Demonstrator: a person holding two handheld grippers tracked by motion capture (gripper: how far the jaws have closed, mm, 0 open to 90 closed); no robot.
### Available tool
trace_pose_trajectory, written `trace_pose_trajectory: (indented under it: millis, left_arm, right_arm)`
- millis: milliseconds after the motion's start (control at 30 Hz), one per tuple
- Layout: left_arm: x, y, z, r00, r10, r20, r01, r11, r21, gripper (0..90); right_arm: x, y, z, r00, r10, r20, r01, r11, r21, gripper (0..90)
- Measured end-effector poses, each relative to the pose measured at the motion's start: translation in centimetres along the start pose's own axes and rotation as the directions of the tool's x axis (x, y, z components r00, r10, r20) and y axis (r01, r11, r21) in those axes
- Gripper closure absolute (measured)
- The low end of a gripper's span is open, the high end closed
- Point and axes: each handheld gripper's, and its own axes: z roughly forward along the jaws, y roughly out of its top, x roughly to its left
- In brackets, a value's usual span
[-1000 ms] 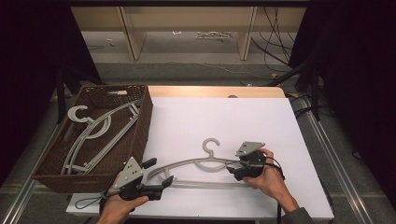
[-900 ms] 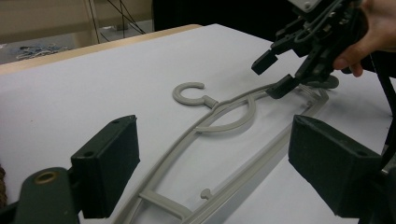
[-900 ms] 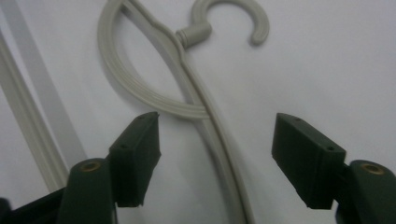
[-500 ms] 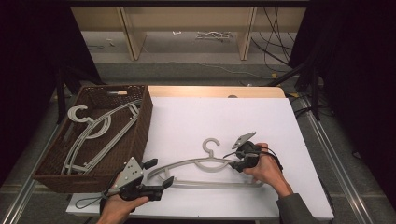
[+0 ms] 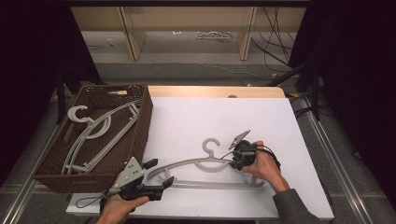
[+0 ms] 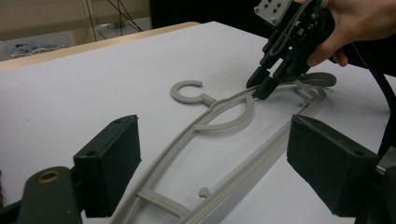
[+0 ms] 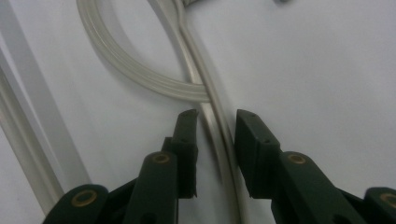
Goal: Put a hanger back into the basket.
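Observation:
A grey plastic hanger (image 5: 196,162) lies flat on the white table, hook pointing away from me. My right gripper (image 5: 235,163) tips down onto its right shoulder arm. In the right gripper view the jaws (image 7: 215,116) have just been closing and straddle that arm (image 7: 219,140), with thin gaps left on both sides. The left gripper view shows those tips (image 6: 261,86) at the arm beside the hanger's inner arc (image 6: 233,122). My left gripper (image 5: 160,172) rests at the hanger's left end, wide open (image 6: 212,126), with the hanger's end lying between its pads, untouched.
A dark wicker basket (image 5: 142,126) stands at the table's left, holding more grey hangers (image 5: 93,130). The white table top (image 5: 224,116) stretches away beyond the hanger. Shelving and cables sit on the floor behind the table.
My right gripper has shifted a little left along the hanger and tipped down onto the shoulder arm, its jaws narrowing around it. The left gripper and the hanger have stayed put.

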Motion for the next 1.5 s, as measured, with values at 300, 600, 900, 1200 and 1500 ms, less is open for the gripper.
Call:
trace_pose_trajectory:
  millis: [300, 600, 900, 1200, 1500]
  left_arm:
    - [0.0, 0.0, 0.0, 1.0, -0.005, 0.002, 0.005, 1.0, -0.001, 17.6]
    - [-0.1, 0.1, 0.1, 0.9998, 0.007, 0.017, -0.006, 1.0, -0.005, 17.6]
    - [0.0, 0.1, 0.4, 0.9996, 0.012, 0.025, -0.012, 0.9999, 0.003, 17.6]
    - [0.1, 0.1, 0.3, 0.9998, 0.004, 0.022, -0.005, 0.9999, 0.016, 17.6]
    - [0.3, 0.7, 0.8, 0.9999, 0.012, 0.005, -0.012, 0.9999, 0.008, 17.7]
  right_arm:
    - [-0.4, 0.9, 0.2, 0.9996, -0.001, -0.027, 0.003, 0.998, 0.069, 73.1]
    - [-0.4, 1.6, 0.3, 0.9991, -0.026, -0.034, 0.029, 0.993, 0.11, 75.7]
    - [-0.3, 2.1, 0.4, 0.9952, -0.088, -0.043, 0.093, 0.986, 0.139, 78.1]
    - [0.1, 2.0, 0.2, 0.9815, -0.184, -0.053, 0.189, 0.975, 0.119, 82.1]
    - [0.3, 2.0, -1.2, 0.9693, -0.241, -0.049, 0.244, 0.967, 0.071, 82.2]
